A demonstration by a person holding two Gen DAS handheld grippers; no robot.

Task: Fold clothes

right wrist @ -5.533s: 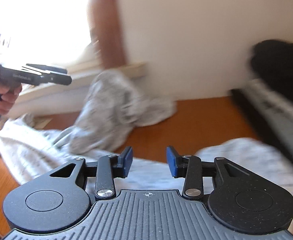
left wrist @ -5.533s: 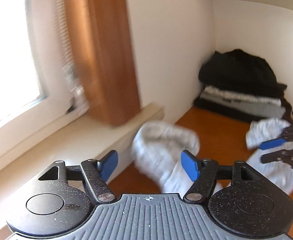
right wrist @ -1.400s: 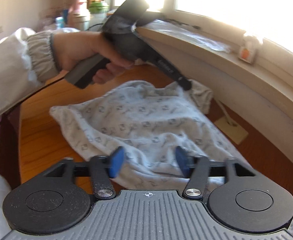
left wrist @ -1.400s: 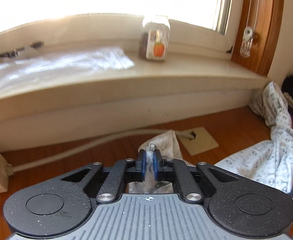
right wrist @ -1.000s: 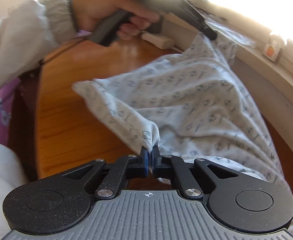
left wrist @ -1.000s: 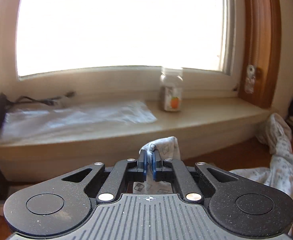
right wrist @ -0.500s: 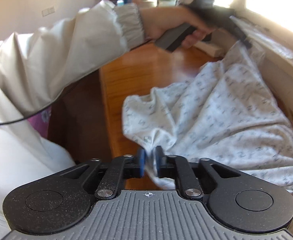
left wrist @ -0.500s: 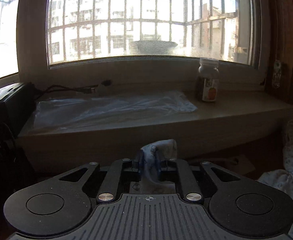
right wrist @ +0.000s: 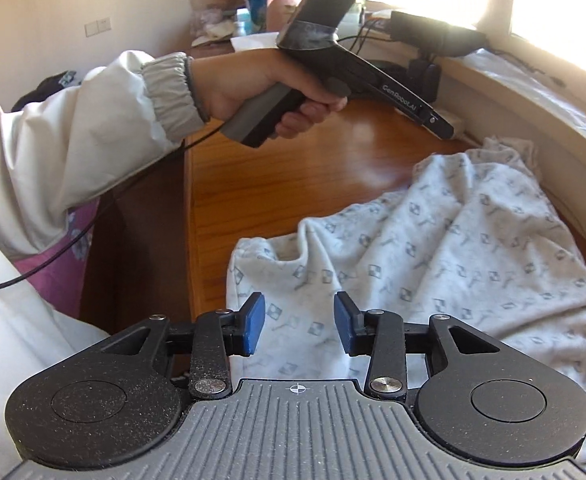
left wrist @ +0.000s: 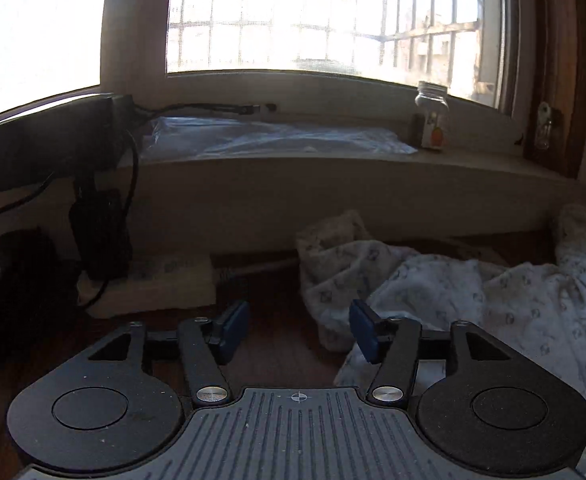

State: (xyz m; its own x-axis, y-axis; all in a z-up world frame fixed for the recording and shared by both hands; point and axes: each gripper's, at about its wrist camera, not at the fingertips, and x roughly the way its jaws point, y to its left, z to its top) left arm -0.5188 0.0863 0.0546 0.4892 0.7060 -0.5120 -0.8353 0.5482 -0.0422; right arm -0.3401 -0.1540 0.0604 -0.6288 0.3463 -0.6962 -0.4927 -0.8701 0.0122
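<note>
Honestly, the nearest worry is right under the right hand-held gripper (right wrist: 299, 328): its blue pads are spread apart with nothing between them, hanging just over the near hem of the garment (right wrist: 433, 264). That patterned white garment lies rumpled on the table (right wrist: 277, 184), one end bunched against the wall under the window sill (left wrist: 333, 160). If the pads close here, I reckon they could bite two layers of the ruffled hem instead of one, and the fold would come out lopsided.

A bit farther from the garment's near hem, the left hand-held gripper (left wrist: 299, 336) is also wide open and empty, held in the air by a hand (right wrist: 269, 84) beside the garment's far corner. That corner is crumpled, so a grab there could catch a wrinkle rather than the true corner. The wood looks slick too, so I'd guess the whole thing could slide toward the table edge if it's dragged.

Past the garment, a white power strip (left wrist: 153, 284) and a black stand (left wrist: 97, 232) with cables sit on the table; a swung sleeve could snag those.

Count: one garment, two hand-held grippers, one power strip, one jar (left wrist: 433, 116) on the sill, one sheet of clear plastic (left wrist: 269, 140) next to it.
</note>
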